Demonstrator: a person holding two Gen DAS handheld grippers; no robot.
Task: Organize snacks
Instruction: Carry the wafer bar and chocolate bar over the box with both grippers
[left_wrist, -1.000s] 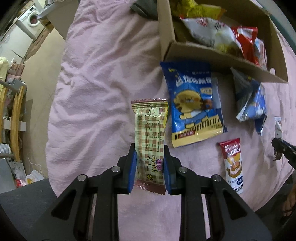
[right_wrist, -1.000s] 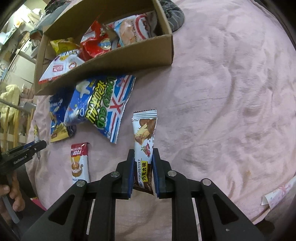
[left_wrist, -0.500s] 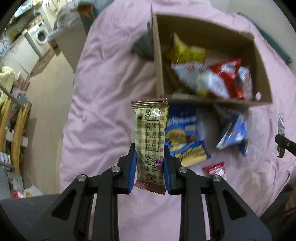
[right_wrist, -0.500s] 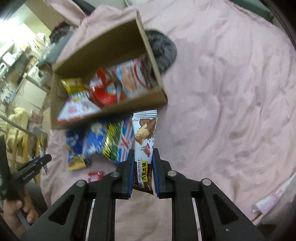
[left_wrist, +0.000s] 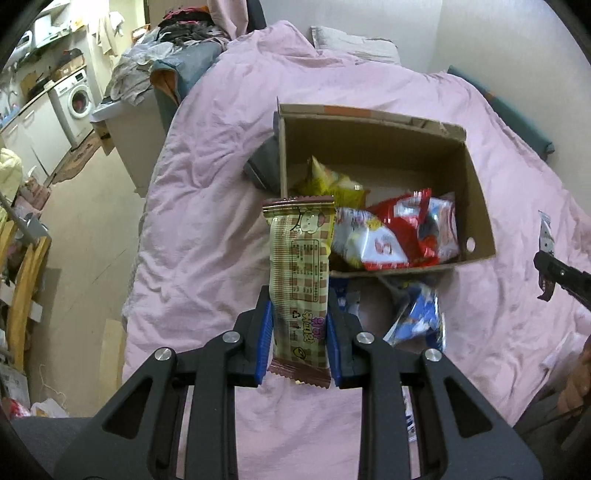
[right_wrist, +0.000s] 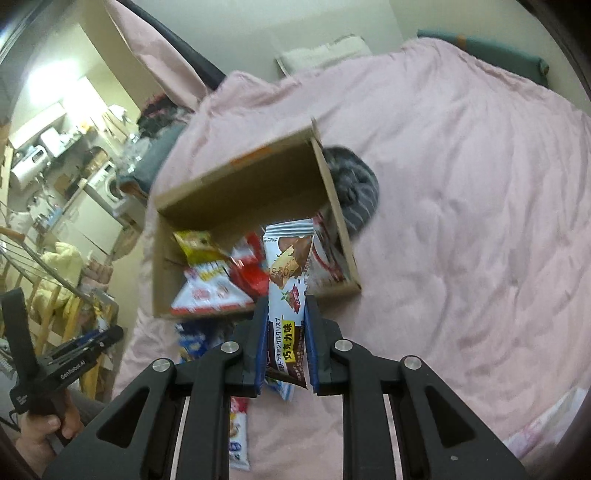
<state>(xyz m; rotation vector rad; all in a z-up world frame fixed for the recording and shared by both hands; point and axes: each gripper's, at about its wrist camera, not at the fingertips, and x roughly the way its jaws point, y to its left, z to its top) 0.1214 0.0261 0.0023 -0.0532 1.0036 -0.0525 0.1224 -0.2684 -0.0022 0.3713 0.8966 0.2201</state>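
Carrying step. Left claw (left_wrist: 297, 341) clenched on checked wafer pack (left_wrist: 300, 275), right claw (right_wrist: 285, 345) clenched on chocolate bar (right_wrist: 287, 291); both aloft over pink bed (left_wrist: 207, 221). Cardboard box (left_wrist: 476, 192) just ahead and below. Next, likely: reach over near wall, lower, release inside.

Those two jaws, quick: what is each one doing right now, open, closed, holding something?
Left gripper: closed on a beige checked snack bar.
Right gripper: closed on a white chocolate wafer bar.
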